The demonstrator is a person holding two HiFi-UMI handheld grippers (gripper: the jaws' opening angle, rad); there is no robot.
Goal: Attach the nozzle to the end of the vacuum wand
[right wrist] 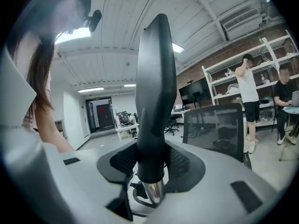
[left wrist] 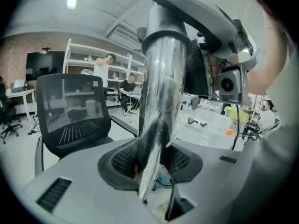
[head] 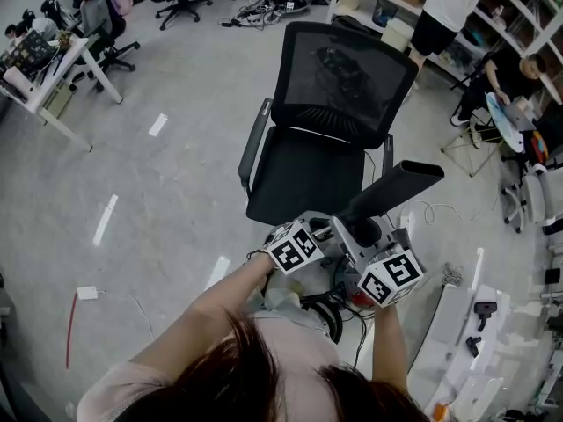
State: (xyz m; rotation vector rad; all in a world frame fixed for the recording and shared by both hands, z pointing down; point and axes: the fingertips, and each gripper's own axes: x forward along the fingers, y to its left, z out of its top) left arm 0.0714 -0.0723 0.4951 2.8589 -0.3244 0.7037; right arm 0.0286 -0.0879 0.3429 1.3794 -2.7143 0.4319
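In the head view both grippers are held close together in front of me. My left gripper (head: 308, 240) is shut on the shiny metal vacuum wand (left wrist: 161, 87), which rises straight up between its pads (left wrist: 124, 160). My right gripper (head: 378, 262) is shut on the black tapered nozzle (right wrist: 154, 78), and this nozzle (head: 391, 187) points up and to the right over the chair. The wand's silver end (right wrist: 153, 190) sticks out below the nozzle's collar, so the two pieces are joined in line. In the left gripper view the right gripper's body (left wrist: 219, 55) sits beside the wand's top.
A black mesh office chair (head: 325, 121) stands directly ahead. White tables with small tools (head: 493, 323) line the right side. People are at the shelves (head: 449, 7) at the back right. A desk (head: 44, 69) and more chairs are at the far left, and cables lie on the floor.
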